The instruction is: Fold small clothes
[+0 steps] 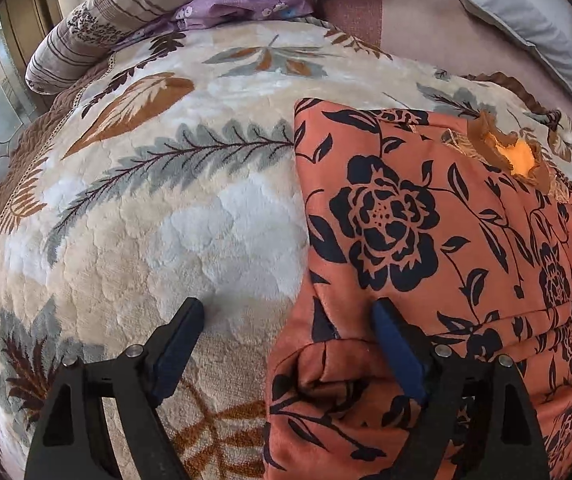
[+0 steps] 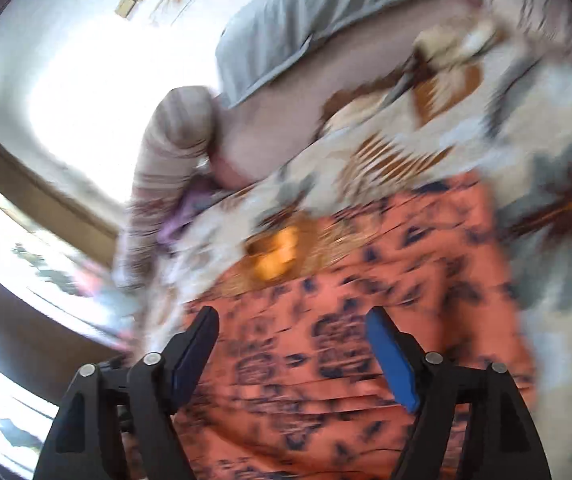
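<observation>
Orange cloth garment with dark blue flower print (image 1: 426,240) lay flat on cream plush blanket with leaf pattern (image 1: 145,208), spread ahead of and under the right finger of left gripper (image 1: 290,312). Stood wide open, nothing held; left finger over bare blanket. In the blurred right view, same garment (image 2: 326,340) below and ahead of right gripper (image 2: 294,320), also wide open and empty. Beyond the fingertips, striped rolled quilt (image 1: 97,24) and grey pillow (image 1: 526,28).
</observation>
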`<state>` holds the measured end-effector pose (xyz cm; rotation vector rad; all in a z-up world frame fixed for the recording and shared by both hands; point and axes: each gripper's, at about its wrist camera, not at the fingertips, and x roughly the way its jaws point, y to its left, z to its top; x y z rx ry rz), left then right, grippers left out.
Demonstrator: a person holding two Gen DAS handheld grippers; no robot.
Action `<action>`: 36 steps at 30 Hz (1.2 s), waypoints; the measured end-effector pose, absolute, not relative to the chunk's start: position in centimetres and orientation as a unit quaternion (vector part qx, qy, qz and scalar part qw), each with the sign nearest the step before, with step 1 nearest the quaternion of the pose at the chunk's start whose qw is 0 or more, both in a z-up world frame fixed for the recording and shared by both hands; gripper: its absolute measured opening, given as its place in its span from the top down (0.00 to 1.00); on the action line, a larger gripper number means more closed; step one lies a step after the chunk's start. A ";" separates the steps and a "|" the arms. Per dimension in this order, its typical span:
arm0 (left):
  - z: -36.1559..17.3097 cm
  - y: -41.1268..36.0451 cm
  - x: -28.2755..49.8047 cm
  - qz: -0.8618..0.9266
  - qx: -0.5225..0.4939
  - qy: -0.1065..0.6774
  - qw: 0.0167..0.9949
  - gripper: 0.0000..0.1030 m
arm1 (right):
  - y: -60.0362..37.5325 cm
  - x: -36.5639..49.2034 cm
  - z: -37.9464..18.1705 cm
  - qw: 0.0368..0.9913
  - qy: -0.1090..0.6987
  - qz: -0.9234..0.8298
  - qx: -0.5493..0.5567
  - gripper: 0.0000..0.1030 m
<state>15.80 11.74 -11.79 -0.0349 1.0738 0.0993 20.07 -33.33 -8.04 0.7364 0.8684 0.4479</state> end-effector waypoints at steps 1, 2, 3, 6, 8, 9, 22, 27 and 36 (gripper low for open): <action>-11.8 11.7 15.8 0.047 -0.014 0.512 0.858 0.15 | -33.2 20.9 -9.8 0.804 0.429 0.211 0.354 0.23; -11.7 11.6 15.9 0.046 -0.013 0.512 0.858 0.15 | -33.5 21.2 -11.8 0.793 0.456 0.192 0.356 0.24; -11.7 11.7 15.9 0.044 -0.015 0.512 0.858 0.15 | -34.3 21.6 -14.5 0.779 0.485 0.151 0.368 0.27; -11.9 11.9 15.8 0.039 -0.015 0.507 0.861 0.13 | -36.1 20.6 -14.0 0.782 0.439 0.150 0.416 0.37; -12.1 12.0 15.9 0.043 -0.014 0.505 0.862 0.10 | -35.9 20.2 -12.0 0.799 0.407 0.171 0.408 0.25; -12.1 12.1 15.9 0.043 -0.015 0.504 0.863 0.10 | -35.5 20.8 -11.8 0.793 0.406 0.197 0.410 0.23; -11.9 12.3 15.5 0.064 -0.029 0.519 0.852 0.09 | -35.8 25.0 -14.5 0.812 0.436 0.136 0.363 0.22; -10.0 13.6 15.4 0.060 -0.077 0.493 0.865 0.08 | -34.2 22.0 -9.6 0.827 0.406 0.184 0.343 0.22; -11.9 14.0 19.9 0.089 -0.062 0.524 0.845 0.02 | -34.2 19.7 -15.0 0.777 0.474 0.219 0.352 0.27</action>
